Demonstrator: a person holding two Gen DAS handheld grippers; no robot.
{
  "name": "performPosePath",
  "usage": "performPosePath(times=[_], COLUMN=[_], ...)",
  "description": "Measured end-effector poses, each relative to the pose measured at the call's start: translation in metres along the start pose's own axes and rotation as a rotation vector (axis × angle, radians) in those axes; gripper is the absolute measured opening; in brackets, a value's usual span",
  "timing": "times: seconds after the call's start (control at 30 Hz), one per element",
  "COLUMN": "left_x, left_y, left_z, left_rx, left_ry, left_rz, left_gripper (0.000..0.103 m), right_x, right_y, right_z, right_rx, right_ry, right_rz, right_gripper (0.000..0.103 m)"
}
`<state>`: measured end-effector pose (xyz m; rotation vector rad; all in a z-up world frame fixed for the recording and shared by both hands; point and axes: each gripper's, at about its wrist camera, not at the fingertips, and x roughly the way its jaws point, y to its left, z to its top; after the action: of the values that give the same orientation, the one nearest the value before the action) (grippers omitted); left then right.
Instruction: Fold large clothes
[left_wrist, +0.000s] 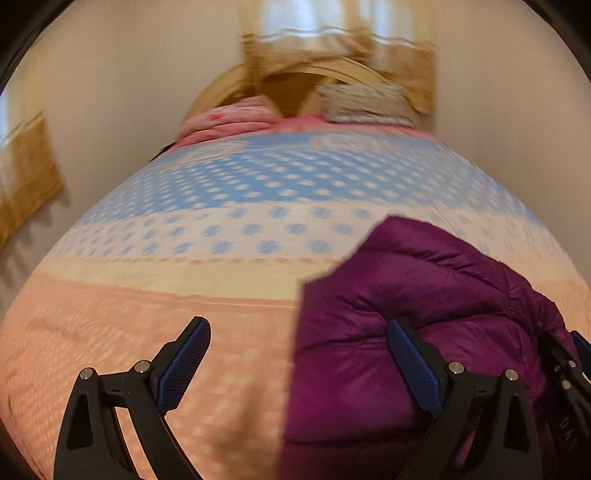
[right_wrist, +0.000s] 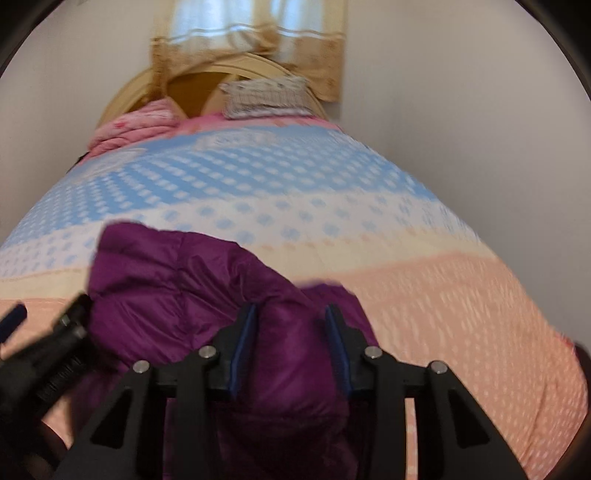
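Lying purple jacket (right_wrist: 192, 291), lengthwise toward headboard (right_wrist: 192, 79)

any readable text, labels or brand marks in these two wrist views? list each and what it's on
"DA": faint pale letters on the dark frame of the right gripper, at the right edge of the left wrist view; more letters may follow but are too blurred to read.
Purple puffer jacket: no label or logo shows.
Dotted bedspread: pattern only, no text.
Pillow: print too blurred to read.
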<state>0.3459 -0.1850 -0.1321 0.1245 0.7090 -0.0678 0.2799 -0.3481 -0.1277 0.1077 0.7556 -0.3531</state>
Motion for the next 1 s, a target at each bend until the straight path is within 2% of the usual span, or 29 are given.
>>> performPosePath(times=[0.1, 0.2, 0.57, 1.0], left_x=[0.005, 0.011, 0.039, 0.05], left_y=[-0.033, -0.046, -0.04, -0.054], left_z=[-0.009, -0.013, -0.021, -0.026], left_rx=[0.075, 0.081, 0.02, 0.055], left_ry=[-0.01, -0.019, 0.069, 0.107], left_rz=[0.005, 0.006, -0.098, -0.074], left_gripper=[0.097, 0.097, 0.101, 0.102], right_x=[0.009, 0.016, 0.023, 0.039], right_y=[-0.023, -0.035, -0.03, -0.031], right_z=[-0.011, -0.013, -0.028, -0.033], right_rx=[0.032, 0.041, 0.045, 0.047], right_ry=[-0.001, -0.002, 0.003, 0.06], right_rz=[-0.009, -0.012, -0.003, 0.004], right_gripper=[0.041, 0.041, 0.043, 0.046])
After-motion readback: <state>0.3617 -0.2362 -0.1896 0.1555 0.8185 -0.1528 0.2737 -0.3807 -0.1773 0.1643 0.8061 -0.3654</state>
